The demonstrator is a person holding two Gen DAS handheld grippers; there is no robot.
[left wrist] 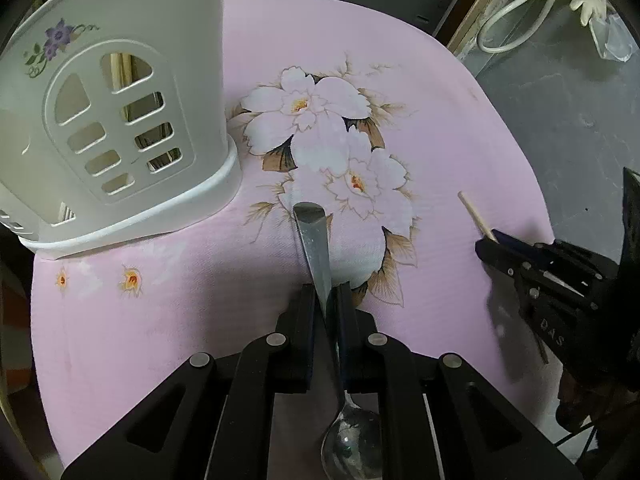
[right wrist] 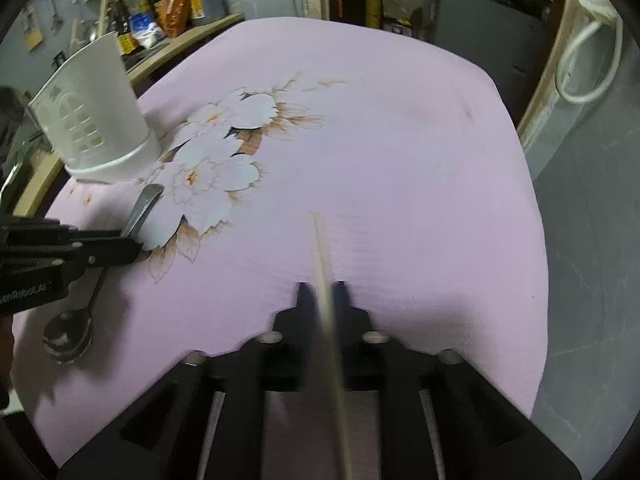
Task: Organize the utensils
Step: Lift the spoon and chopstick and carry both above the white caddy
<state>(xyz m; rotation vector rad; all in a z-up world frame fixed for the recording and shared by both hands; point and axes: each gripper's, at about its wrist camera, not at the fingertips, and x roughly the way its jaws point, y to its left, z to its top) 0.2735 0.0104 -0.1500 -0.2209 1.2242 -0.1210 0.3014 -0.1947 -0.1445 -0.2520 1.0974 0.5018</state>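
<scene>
Dim light, fisheye warp, motion-blurred foreground.

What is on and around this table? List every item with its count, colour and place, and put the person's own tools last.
Utensil holder: one, white with a purple flower print, far left of the table, upright; pale sticks show through its slots.
Spoon: one, silver, clamped by its handle, bowl toward the camera.
Chopstick: one, pale wood, clamped.
Tablecloth: one, pink with white flowers, covering the table.
Bottles: several, mixed colours, shelf at back left.
Left gripper: black, jaws shut on the spoon.
Right gripper: black, jaws shut on the chopstick.
</scene>
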